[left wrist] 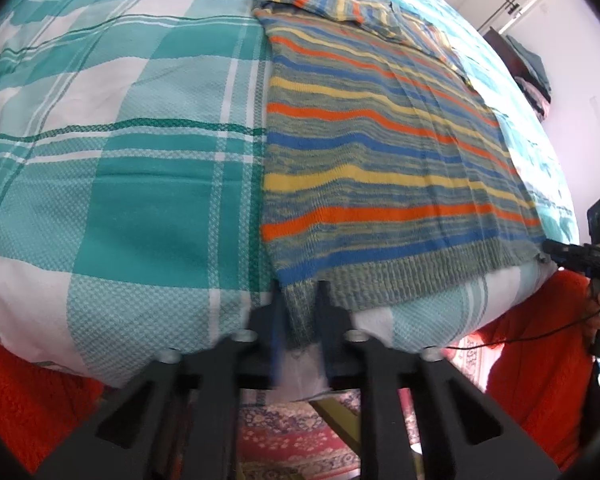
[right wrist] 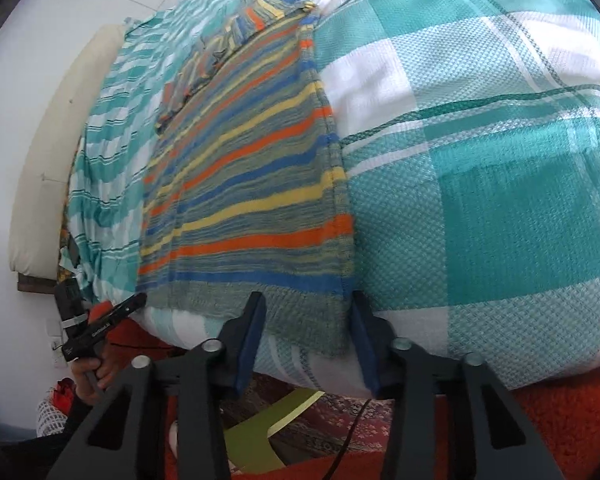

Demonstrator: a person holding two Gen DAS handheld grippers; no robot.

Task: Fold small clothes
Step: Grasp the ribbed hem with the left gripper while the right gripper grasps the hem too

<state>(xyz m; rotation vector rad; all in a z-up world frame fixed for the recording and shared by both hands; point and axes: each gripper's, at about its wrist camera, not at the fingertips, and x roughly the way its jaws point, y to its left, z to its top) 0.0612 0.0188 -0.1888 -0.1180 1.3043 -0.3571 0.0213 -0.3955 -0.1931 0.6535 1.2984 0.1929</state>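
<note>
A striped knit sweater [left wrist: 380, 152] in orange, blue, yellow and grey-green lies flat on the bed, a sleeve [left wrist: 332, 0] folded across its far end. My left gripper [left wrist: 302, 304] is shut on the near-left corner of the ribbed hem, and the fabric bunches between its fingers. In the right wrist view the sweater [right wrist: 252, 184] runs away from me. My right gripper [right wrist: 306, 312] straddles the other hem corner, jaws apart and pads clear of the knit. The left gripper [right wrist: 136, 302] shows at the far hem corner, held by a hand.
A teal and white checked bedcover [left wrist: 120, 160] spreads wide on both sides of the sweater. Below the bed edge lie a patterned rug [left wrist: 292, 432] and a green sheet [right wrist: 260, 432]. A cream headboard [right wrist: 52, 160] stands against the wall. Folded clothes [left wrist: 532, 68] sit beyond the bed.
</note>
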